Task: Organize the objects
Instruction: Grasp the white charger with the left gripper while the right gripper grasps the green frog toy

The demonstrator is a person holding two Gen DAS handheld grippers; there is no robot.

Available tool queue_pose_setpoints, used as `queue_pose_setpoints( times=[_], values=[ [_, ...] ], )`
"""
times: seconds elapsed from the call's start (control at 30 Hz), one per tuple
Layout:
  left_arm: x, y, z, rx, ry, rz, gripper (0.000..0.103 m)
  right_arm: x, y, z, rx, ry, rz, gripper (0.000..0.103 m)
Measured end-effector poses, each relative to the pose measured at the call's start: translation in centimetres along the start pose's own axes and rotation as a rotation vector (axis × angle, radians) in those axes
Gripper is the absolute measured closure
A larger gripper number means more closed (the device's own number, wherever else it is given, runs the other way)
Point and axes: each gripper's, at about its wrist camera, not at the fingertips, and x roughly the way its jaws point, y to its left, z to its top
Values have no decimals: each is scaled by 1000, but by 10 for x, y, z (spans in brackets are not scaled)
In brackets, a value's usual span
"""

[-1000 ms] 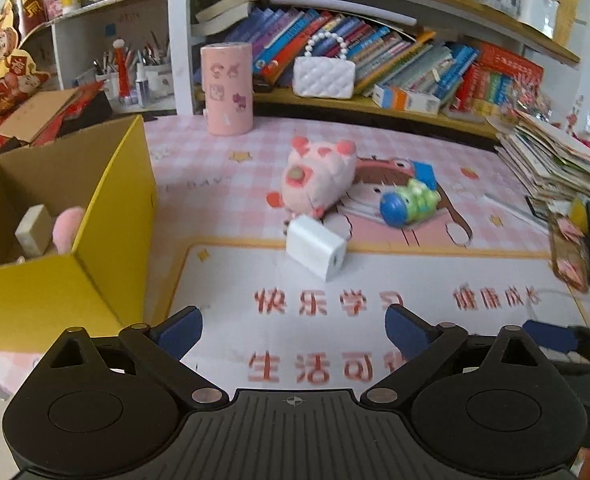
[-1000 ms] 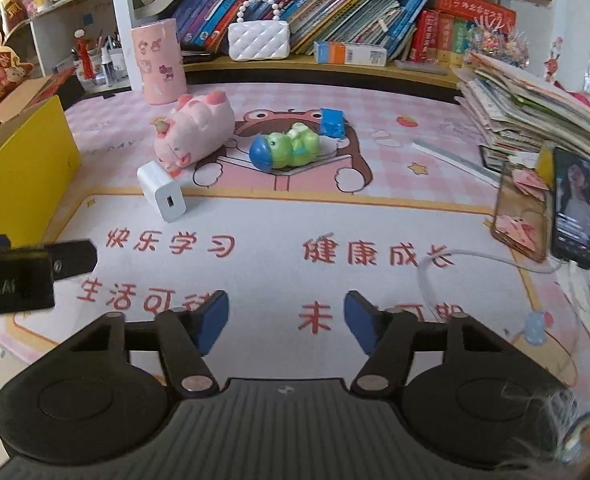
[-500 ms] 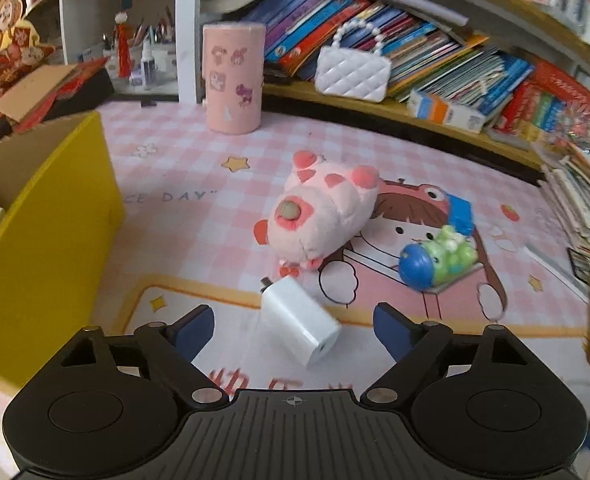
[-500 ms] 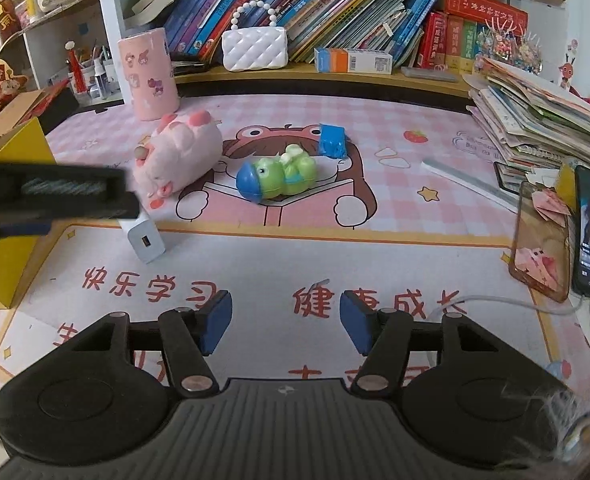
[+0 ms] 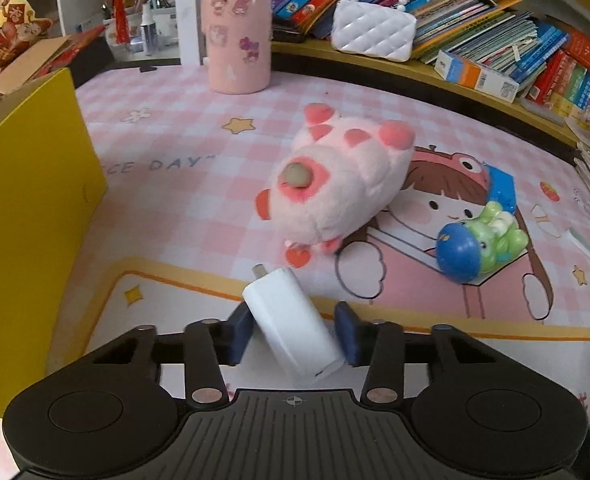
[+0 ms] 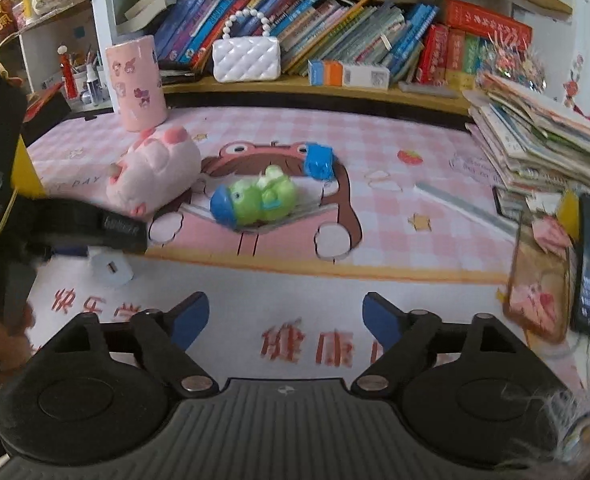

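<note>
Now my left fingers (image 5: 293, 332) are closing around the charger (image 5: 293, 328), which lies slanted between them on the tabletop (image 5: 183, 216), prongs pointing away; my right fingers (image 6: 285, 314) are opening, empty.

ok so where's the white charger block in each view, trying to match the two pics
left wrist view: the white charger block sits low in the middle, between the closing left tongs.
right wrist view: low on the left, its top hidden under the black body of the left tongs.
shared landmark: the pink plush pig, just beyond the block in both.
</note>
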Motion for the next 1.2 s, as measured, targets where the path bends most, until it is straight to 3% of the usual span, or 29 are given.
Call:
queue_pose_setpoints(
  times=[0.13, 0.33, 0.5, 0.63, 0.67, 0.7, 0.87, 1.2],
  values=[
    [-19, 13, 0, -20, -24, -45, 79, 17, 0, 14, -41, -35, 14, 4],
    [-64, 37, -3, -52, -68, -158, 78, 61, 8, 36, -137, -71, 44, 0],
    [-89, 45, -12, -26, -77, -160, 78, 105, 18, 50, -209, -48, 80, 0],
    [-102, 52, -23, -28, -65, -157, 78, 127, 22, 55, -240, -30, 95, 6],
    [-104, 54, -25, -34, -62, -157, 78, 130, 22, 55, -241, -23, 96, 10],
    [-106, 56, -27, -40, -61, -157, 78, 133, 21, 56, -236, -11, 102, 27],
    [-109, 60, -30, -60, -58, -174, 78, 114, 17, 52, -148, -18, 108, 29],
    [-134, 72, -40, -49, -86, -263, 78, 5, 33, 23, 34, -34, 64, 29]
  ],
)
